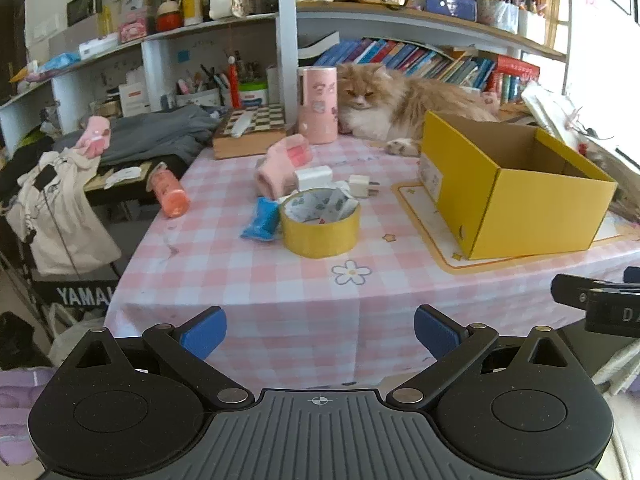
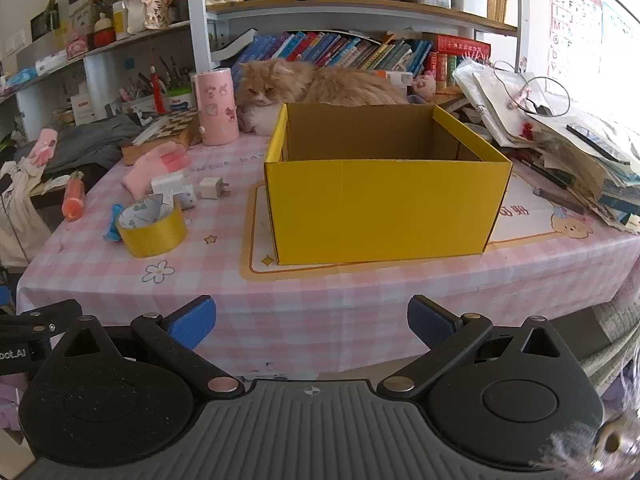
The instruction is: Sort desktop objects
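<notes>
An open yellow cardboard box [image 1: 516, 188] [image 2: 384, 208] stands on the pink checked table [image 1: 248, 272] [image 2: 360, 288]. Left of it lie a yellow tape roll [image 1: 320, 232] [image 2: 154, 232], a blue packet [image 1: 262, 220] [image 2: 112, 222], two white chargers [image 1: 314, 176] [image 1: 360, 186], a pink glove [image 1: 280, 164] [image 2: 156, 164] and an orange bottle [image 1: 170, 194] [image 2: 74, 198]. My left gripper [image 1: 320, 336] is open and empty, short of the table's front edge. My right gripper [image 2: 312, 326] is open and empty, in front of the box.
A cat [image 1: 400, 104] [image 2: 304, 84] lies behind the box. A tall pink canister [image 1: 318, 106] [image 2: 216, 108] and a chessboard box [image 1: 250, 128] stand at the back. A heap of papers and books [image 2: 560, 140] fills the right side. Shelves rise behind.
</notes>
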Action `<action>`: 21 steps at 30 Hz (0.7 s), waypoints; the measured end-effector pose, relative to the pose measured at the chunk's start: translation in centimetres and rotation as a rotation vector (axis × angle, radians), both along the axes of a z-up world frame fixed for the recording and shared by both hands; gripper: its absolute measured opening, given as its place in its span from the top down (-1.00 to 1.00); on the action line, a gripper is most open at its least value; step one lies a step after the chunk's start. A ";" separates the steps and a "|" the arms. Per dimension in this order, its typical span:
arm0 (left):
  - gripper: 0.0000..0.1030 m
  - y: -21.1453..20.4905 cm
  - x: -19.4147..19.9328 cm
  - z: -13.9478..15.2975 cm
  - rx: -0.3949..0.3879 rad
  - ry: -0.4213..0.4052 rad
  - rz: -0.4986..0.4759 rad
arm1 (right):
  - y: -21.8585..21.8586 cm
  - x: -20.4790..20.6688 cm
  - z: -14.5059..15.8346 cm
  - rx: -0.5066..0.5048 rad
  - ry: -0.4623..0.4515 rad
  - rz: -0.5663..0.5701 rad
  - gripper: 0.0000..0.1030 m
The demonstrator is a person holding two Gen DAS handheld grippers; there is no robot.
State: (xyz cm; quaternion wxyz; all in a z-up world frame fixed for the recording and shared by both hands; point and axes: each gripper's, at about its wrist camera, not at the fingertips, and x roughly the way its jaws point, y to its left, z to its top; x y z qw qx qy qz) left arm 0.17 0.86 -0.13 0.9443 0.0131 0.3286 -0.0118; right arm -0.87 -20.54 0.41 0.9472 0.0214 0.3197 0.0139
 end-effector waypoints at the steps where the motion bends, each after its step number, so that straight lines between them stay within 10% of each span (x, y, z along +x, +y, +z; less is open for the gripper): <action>1: -0.97 0.0 0.0 0.0 -0.001 -0.002 -0.001 | 0.0 0.0 -0.1 0.003 0.002 -0.003 -1.00; 21: -0.97 -0.5 -0.2 0.0 0.027 0.002 -0.010 | -0.3 -0.6 0.1 0.028 -0.019 0.007 -0.99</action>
